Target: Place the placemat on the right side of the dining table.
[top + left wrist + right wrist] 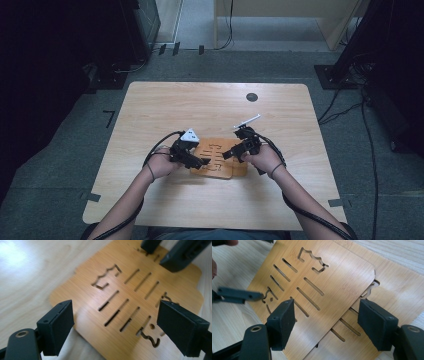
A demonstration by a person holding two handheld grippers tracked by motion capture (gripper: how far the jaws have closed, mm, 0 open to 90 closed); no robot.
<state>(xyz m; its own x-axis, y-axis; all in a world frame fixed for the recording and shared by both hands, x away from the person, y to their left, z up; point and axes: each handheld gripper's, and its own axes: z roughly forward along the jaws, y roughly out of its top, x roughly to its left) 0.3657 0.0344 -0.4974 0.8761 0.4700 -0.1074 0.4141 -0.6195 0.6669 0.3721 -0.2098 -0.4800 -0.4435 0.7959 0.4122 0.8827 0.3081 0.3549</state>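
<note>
Two slotted bamboo boards (218,159) lie stacked on the wooden table (150,110). The upper board (342,272) sits skewed on the lower board (397,295), which sticks out at one side. My left gripper (202,162) hovers over the upper board's (82,302) left edge; the left gripper (115,327) is open with nothing between its pads. My right gripper (227,154) comes in from the right side. The right gripper (327,320) is open, its jaws straddling the upper board's edge without pressing it. One of the left gripper's fingers (239,295) rests near a curly cut-out.
A thin white stick (246,121) lies just behind the right hand. A dark round grommet (252,97) sits near the table's far edge. Dark equipment and cables (350,105) stand on the floor around the table.
</note>
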